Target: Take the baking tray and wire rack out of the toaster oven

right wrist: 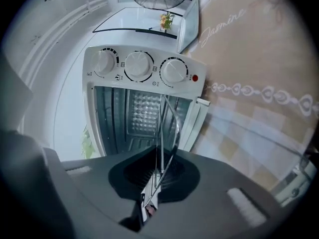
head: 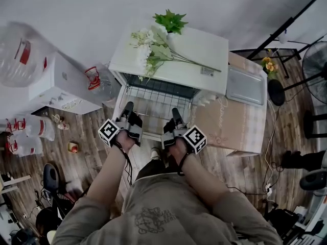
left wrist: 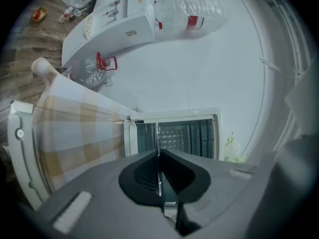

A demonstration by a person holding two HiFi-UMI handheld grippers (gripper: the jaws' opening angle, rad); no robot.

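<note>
The white toaster oven [head: 204, 50] stands open on the table, and its wire rack [head: 156, 98] is drawn partway out of the mouth. My left gripper [head: 127, 108] is shut on the rack's front edge at the left. My right gripper [head: 175, 114] is shut on the same edge at the right. In the left gripper view the thin rack wire [left wrist: 159, 148] runs between the closed jaws [left wrist: 159, 176] toward the oven cavity [left wrist: 174, 133]. In the right gripper view the rack wires [right wrist: 169, 123] lead from the shut gripper [right wrist: 157, 176] into the oven [right wrist: 139, 66]. A grey baking tray [head: 246, 86] lies on the table right of the oven.
Artificial flowers [head: 153, 50] lie on the oven's top. The checked tablecloth [head: 230, 126] covers the table to the right. A white water dispenser [head: 61, 83] with a bottle [head: 20, 55] stands at the left, and a fan [head: 314, 60] at the far right.
</note>
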